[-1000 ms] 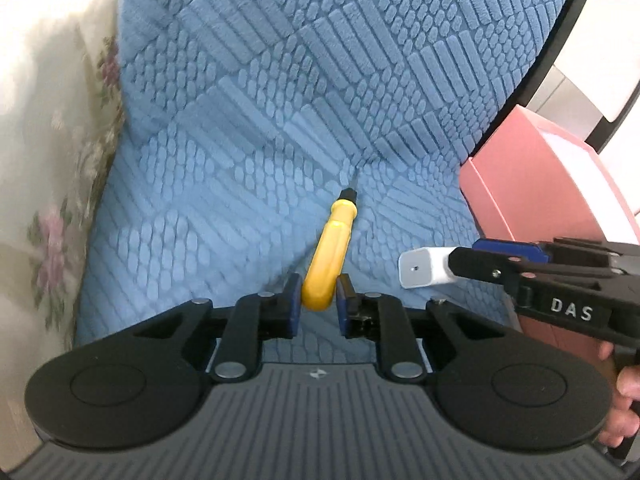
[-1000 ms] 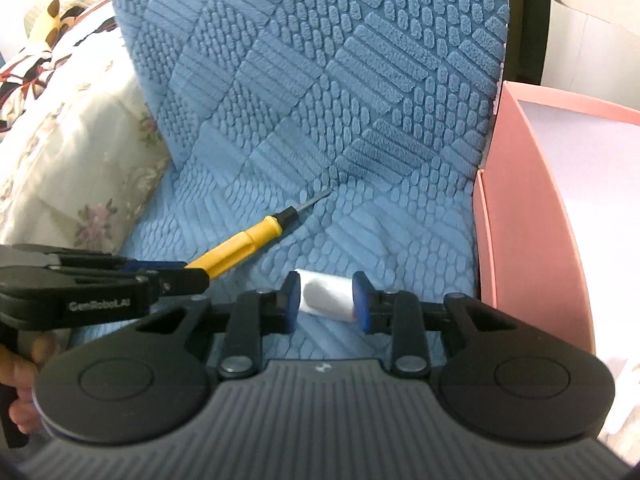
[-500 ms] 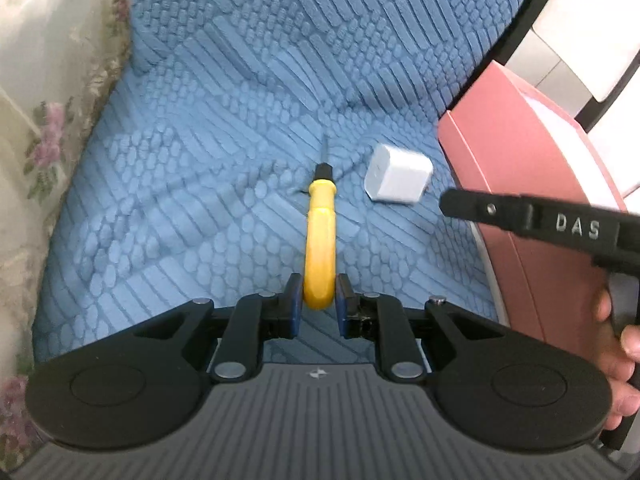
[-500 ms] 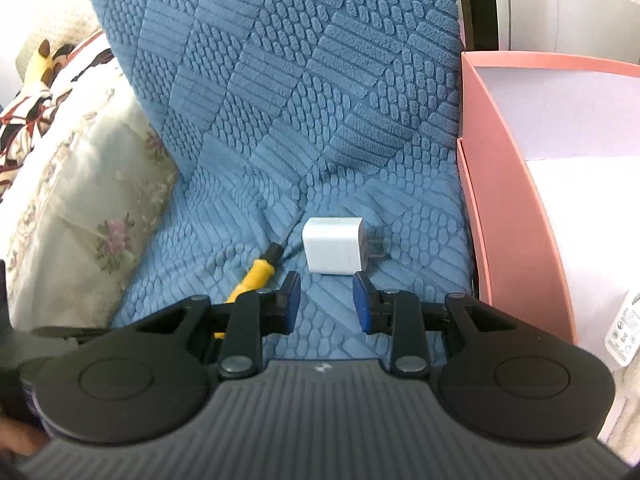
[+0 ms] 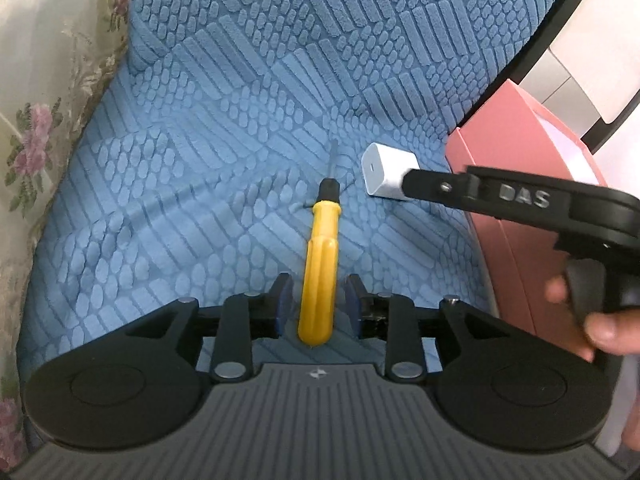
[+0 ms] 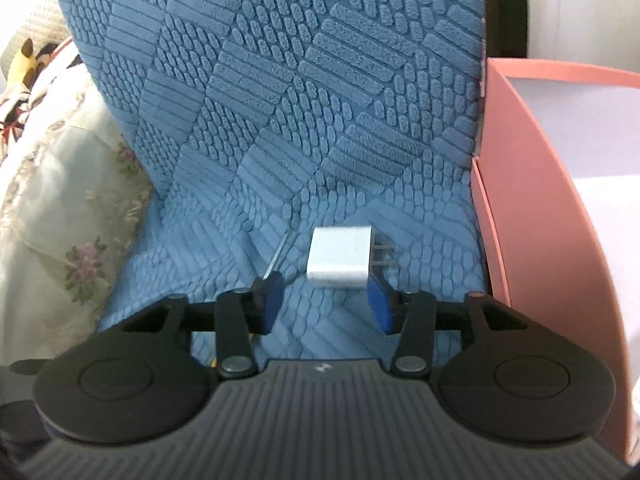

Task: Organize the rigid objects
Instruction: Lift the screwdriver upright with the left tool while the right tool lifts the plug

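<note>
A yellow-handled screwdriver (image 5: pixel 319 268) lies on the blue textured seat cushion (image 5: pixel 224 184), its shaft pointing away. My left gripper (image 5: pixel 316 306) is open, its fingers on either side of the handle's butt end with gaps on both sides. A white charger plug (image 6: pixel 339 257) lies on the cushion to the right of the screwdriver, its prongs pointing right; it also shows in the left wrist view (image 5: pixel 386 176). My right gripper (image 6: pixel 323 306) is open just in front of the charger, empty. The screwdriver's metal shaft (image 6: pixel 279 254) shows beside the right gripper's left finger.
A pink box (image 6: pixel 532 216) with a white inside stands against the cushion's right edge. A floral cream pillow (image 6: pixel 60 208) lies on the left. The cushion's blue back (image 6: pixel 300 60) rises behind the objects.
My left gripper has opened and released the screwdriver, which now lies on the cushion. My right gripper, which let go of the charger earlier, has opened wider and moved close to it.
</note>
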